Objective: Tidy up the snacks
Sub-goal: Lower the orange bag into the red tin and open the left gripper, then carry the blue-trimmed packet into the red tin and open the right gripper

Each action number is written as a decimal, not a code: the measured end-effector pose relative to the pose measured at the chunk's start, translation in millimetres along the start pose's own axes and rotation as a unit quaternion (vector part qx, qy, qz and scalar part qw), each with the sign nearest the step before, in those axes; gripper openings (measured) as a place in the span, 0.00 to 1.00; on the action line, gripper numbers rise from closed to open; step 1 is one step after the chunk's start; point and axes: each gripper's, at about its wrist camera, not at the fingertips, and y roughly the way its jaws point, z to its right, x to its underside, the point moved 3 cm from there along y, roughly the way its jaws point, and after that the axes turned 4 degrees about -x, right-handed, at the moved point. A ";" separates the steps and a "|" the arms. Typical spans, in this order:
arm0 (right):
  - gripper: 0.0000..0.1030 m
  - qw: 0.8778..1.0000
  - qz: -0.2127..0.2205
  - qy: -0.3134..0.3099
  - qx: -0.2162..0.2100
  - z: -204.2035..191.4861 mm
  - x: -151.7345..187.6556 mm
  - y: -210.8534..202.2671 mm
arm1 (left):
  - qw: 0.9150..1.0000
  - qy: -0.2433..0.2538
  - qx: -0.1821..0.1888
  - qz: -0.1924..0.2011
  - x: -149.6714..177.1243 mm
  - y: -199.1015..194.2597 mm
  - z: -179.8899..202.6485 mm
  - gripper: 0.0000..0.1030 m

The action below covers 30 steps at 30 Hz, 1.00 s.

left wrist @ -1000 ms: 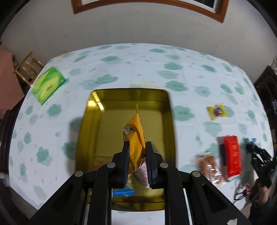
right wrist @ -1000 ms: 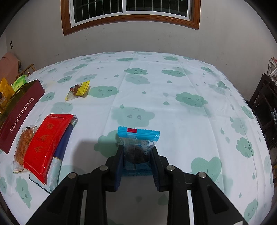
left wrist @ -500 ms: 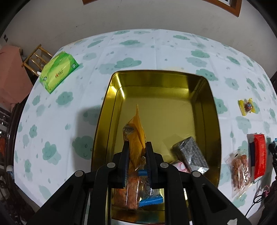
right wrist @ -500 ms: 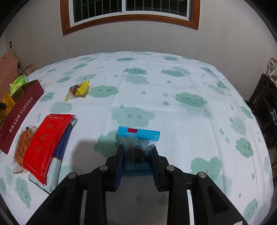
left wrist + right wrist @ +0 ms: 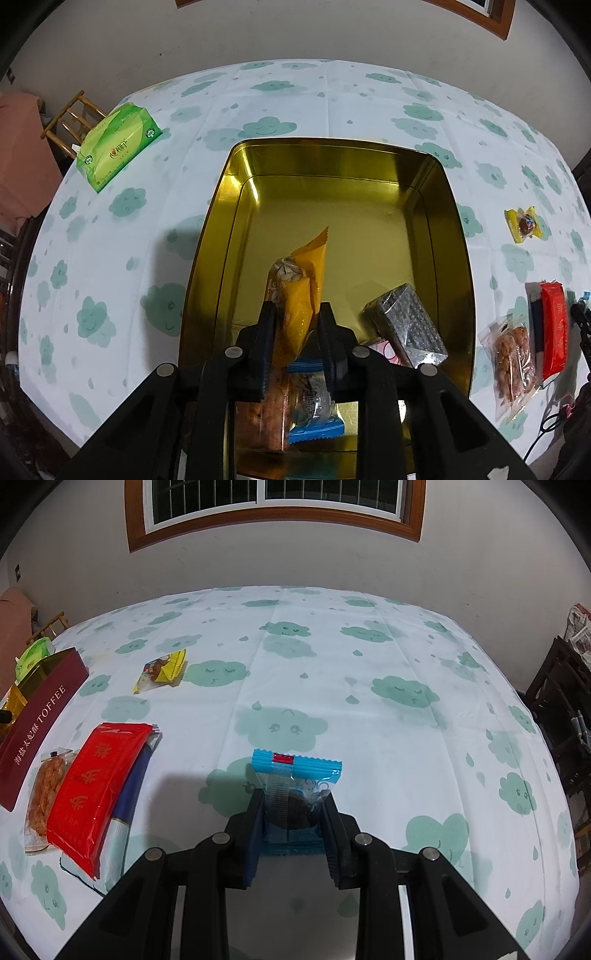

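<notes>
Crowding the near end of the gold tin are a silver speckled packet, a blue-ended clear packet and a reddish snack bag, all lying under the left gripper. Its jaws have just been opening, with the orange packet upright between them; the pads look slack on it, though real contact is hard to judge. The gripper's arms hide the tin's near rim. The right gripper is clamped on a blue-trimmed clear packet just above the cloud-print tablecloth. To its left lie a red packet over a dark blue one, a clear bag of fried pieces and a small yellow packet. The tin's maroon side reads "TOFFEE" beside Chinese characters too small to read. A green tissue pack bears print I cannot read.
</notes>
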 end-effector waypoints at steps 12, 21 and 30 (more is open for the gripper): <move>0.27 1.000 0.003 0.007 0.019 -2.3 -3.5 -7.5 | 0.999 -0.005 0.018 0.027 1.6 -9.2 -8.9 0.45; 0.27 0.999 0.027 0.016 0.010 -18.4 -25.5 -32.6 | 0.997 -0.041 0.038 0.057 15.3 -31.6 -27.9 0.57; 0.27 0.997 0.044 -0.014 -0.063 -92.8 -48.7 -57.1 | 0.994 -0.066 0.042 0.076 46.8 -52.1 -46.7 0.59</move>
